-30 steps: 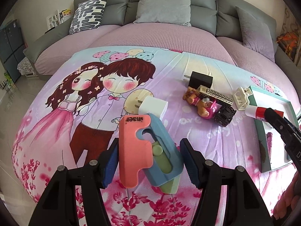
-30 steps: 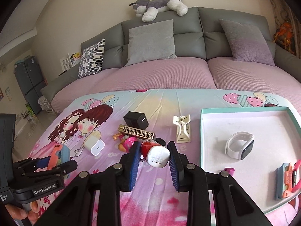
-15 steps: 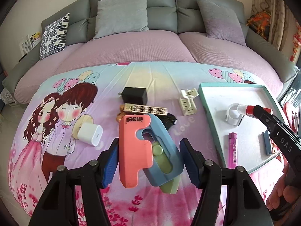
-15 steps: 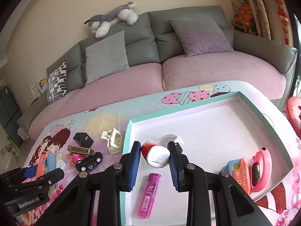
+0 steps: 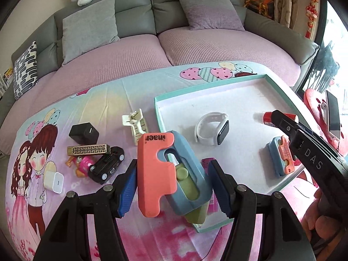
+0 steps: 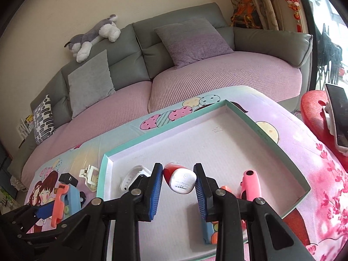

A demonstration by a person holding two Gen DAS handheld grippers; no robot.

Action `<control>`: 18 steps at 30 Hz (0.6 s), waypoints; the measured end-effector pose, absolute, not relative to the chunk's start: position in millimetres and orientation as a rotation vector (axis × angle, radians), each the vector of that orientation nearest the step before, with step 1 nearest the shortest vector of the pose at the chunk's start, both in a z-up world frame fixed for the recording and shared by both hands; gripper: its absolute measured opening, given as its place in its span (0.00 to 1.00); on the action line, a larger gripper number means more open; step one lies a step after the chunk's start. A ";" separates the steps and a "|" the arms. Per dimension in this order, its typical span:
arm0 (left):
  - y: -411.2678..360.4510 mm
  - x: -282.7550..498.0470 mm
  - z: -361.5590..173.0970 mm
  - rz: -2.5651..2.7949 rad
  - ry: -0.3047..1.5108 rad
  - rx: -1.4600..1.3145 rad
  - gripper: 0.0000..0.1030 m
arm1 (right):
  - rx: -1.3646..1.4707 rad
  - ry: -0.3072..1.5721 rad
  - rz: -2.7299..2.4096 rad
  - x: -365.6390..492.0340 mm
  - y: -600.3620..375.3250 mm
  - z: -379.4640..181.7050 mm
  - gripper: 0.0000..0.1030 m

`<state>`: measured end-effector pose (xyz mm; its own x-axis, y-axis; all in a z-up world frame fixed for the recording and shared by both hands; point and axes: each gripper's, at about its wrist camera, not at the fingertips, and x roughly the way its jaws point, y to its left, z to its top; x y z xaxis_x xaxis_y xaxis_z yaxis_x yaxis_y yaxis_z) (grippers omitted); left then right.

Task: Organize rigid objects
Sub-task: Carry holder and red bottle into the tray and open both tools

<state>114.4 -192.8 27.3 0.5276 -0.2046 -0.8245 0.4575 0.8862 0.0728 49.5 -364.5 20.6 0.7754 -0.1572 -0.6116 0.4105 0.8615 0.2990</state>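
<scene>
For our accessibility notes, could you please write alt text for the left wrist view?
The left gripper holds a coral, blue and green plastic toy above the near edge of a teal-rimmed tray containing a white smartwatch. Small items lie left on the cartoon-print cloth.

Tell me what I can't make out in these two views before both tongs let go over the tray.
- Pink lighter: left wrist view, mostly behind the coral-and-blue holder and a tong finger.
- White smartwatch: right wrist view, half hidden behind the right tongs.
- Red-and-white tube: its label is too small to read.
- Blue-and-orange holder in the tray: right wrist view, mostly behind a tong finger.
</scene>
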 end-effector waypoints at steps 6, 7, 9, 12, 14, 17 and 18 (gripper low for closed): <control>-219.4 114.7 14.6 -0.447 0.958 0.329 0.63 | 0.456 0.604 -0.345 43.8 -376.0 20.3 0.31; -222.2 115.3 11.6 -0.452 0.964 0.333 0.63 | 0.458 0.604 -0.351 43.1 -377.7 19.9 0.31; -227.1 115.6 6.4 -0.457 0.977 0.335 0.64 | 0.469 0.604 -0.356 41.4 -381.3 19.1 0.31; -232.9 117.3 -1.6 -0.458 1.004 0.325 0.64 | 0.482 0.607 -0.356 40.0 -384.7 18.1 0.31; -235.3 118.1 -5.6 -0.458 1.010 0.324 0.64 | 0.482 0.614 -0.353 40.7 -385.1 16.8 0.31; -237.4 120.3 -11.7 -0.450 1.023 0.327 0.64 | 0.480 0.621 -0.349 41.9 -384.6 15.3 0.31; -237.8 120.6 -13.6 -0.447 1.026 0.326 0.64 | 0.481 0.620 -0.347 42.4 -384.8 15.6 0.31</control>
<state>120.6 -237.8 -13.6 0.4415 -0.2033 -0.8739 0.5013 0.8637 0.0523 42.4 -384.8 15.6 0.7625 -0.1656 -0.6254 0.4463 0.8346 0.3231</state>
